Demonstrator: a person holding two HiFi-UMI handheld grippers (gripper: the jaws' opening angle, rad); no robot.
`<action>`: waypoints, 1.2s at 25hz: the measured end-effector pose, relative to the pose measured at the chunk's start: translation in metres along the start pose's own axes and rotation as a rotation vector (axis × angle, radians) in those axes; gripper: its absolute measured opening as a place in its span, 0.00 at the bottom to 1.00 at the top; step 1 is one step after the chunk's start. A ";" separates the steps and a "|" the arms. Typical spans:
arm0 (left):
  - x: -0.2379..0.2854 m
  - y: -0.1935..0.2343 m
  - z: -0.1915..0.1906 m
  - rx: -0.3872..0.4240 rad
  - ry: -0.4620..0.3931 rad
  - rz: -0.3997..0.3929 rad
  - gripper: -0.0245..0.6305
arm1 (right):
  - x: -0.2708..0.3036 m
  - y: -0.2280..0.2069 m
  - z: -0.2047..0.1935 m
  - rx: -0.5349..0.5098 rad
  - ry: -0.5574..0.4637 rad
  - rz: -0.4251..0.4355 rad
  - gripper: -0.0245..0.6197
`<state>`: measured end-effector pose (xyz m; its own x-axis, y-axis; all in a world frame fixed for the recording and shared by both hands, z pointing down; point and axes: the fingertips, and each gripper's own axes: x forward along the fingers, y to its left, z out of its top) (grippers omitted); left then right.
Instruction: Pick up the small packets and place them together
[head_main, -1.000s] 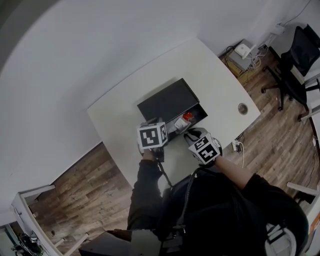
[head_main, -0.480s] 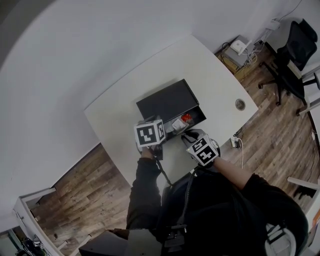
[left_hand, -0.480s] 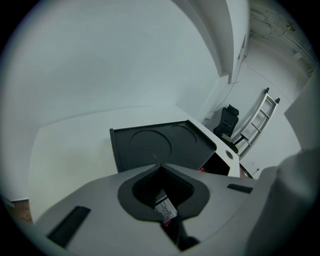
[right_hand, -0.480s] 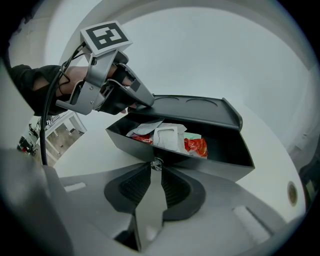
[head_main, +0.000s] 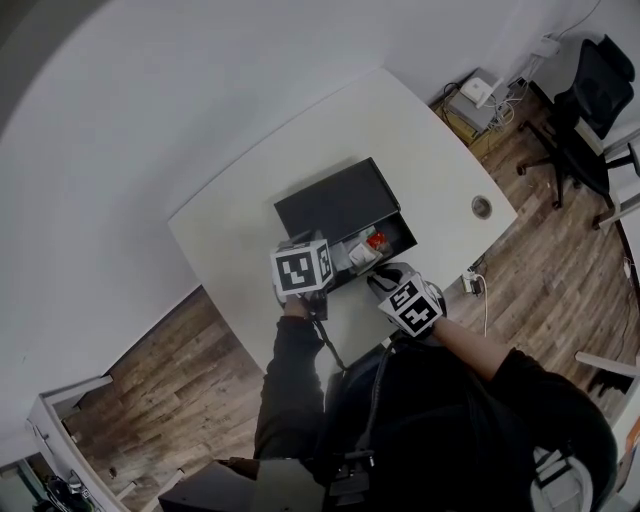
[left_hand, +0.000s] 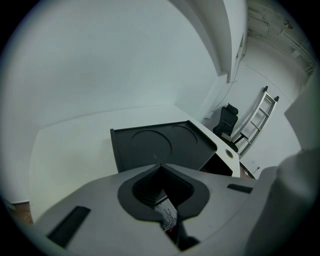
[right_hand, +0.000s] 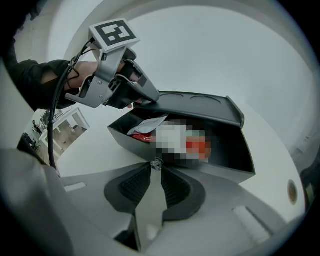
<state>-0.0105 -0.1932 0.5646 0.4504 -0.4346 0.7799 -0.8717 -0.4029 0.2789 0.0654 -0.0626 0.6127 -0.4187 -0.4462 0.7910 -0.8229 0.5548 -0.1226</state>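
Note:
A black box (head_main: 335, 200) stands on the white table (head_main: 230, 230), its open compartment (right_hand: 227, 150) facing me. Several small packets (right_hand: 150, 125) lie inside, white and red ones (head_main: 366, 247). My left gripper (left_hand: 161, 190) is shut on a small white printed packet (left_hand: 167, 217); it hovers at the box's near left corner, and shows in the right gripper view too, left gripper (right_hand: 150, 94). My right gripper (right_hand: 156, 167) is shut on a thin silver packet (right_hand: 150, 207), just in front of the open compartment. In the head view the left gripper (head_main: 318, 262) and the right gripper (head_main: 385, 282) sit side by side at the box's near edge.
The box's flat top (left_hand: 160, 142) has two round recesses. A cable hole (head_main: 482, 207) sits in the table at the right. An office chair (head_main: 590, 110) and cables stand on the wooden floor beyond the table's right end.
My right gripper has drawn back slightly from the box toward me, still holding the silver packet. The left gripper has stayed where it was.

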 end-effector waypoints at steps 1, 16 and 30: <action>0.001 0.000 0.000 0.000 0.000 0.000 0.04 | 0.000 0.001 0.000 0.001 -0.001 0.004 0.14; -0.059 0.008 0.011 -0.177 -0.221 -0.066 0.04 | -0.043 -0.007 -0.001 -0.022 0.019 0.204 0.20; -0.090 0.009 -0.072 -0.328 -0.198 -0.003 0.04 | -0.024 0.030 0.078 -0.745 0.057 0.425 0.20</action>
<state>-0.0724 -0.0998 0.5372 0.4540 -0.5938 0.6643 -0.8711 -0.1392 0.4710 0.0208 -0.0907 0.5432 -0.5981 -0.0713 0.7983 -0.1251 0.9921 -0.0052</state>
